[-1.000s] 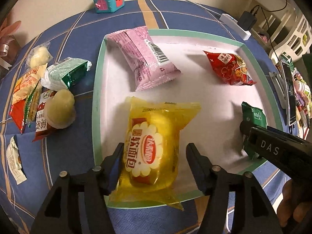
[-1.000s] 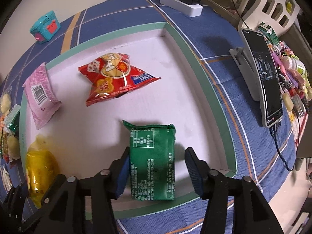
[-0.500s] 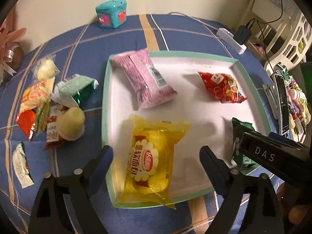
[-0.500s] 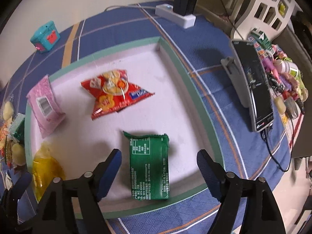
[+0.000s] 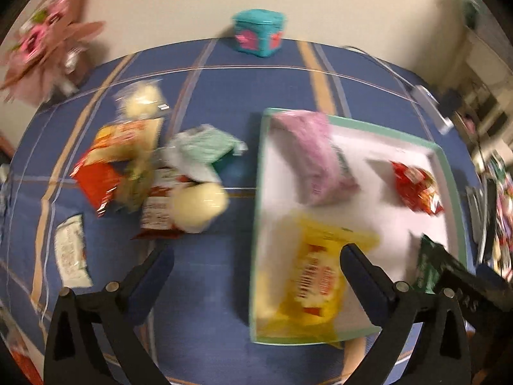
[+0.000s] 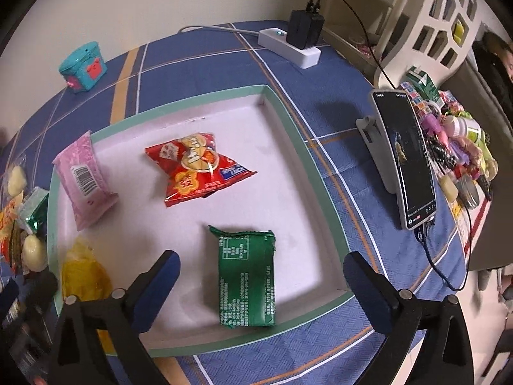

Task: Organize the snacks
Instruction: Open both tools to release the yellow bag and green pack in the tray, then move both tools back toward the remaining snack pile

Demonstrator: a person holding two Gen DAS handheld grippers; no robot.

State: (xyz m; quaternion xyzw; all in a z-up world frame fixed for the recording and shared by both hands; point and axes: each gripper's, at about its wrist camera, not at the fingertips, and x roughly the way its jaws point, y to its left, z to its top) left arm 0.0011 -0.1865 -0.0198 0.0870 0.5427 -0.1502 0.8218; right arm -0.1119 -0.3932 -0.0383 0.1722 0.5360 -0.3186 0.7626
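A white tray with a mint-green rim [image 6: 288, 112] holds a pink packet [image 6: 85, 179], a red packet [image 6: 195, 166], a green packet [image 6: 247, 279] and a yellow packet [image 6: 83, 276]. My right gripper [image 6: 261, 260] hovers over the green packet. Its jaws are opening wide, and the packet lies flat between them, untouched. The left wrist view is blurred. There my left gripper [image 5: 256, 256] straddles the tray's left rim [image 5: 258, 192], its jaws opening and pressing on nothing. The yellow packet [image 5: 317, 279] lies by its right finger. Loose snacks [image 5: 144, 173] are piled left of the tray.
A teal toy box [image 6: 83, 65] stands at the far edge of the blue cloth. A power strip [image 6: 288, 48] and a phone on a stand [image 6: 404, 160] sit right of the tray, with small clutter [image 6: 458, 147] beyond. A pink bouquet [image 5: 41, 51] is far left.
Both pairs of jaws have spread wide from around the yellow and green packets, which stay in the tray. My left gripper has risen and swung left; the right has lifted slightly.
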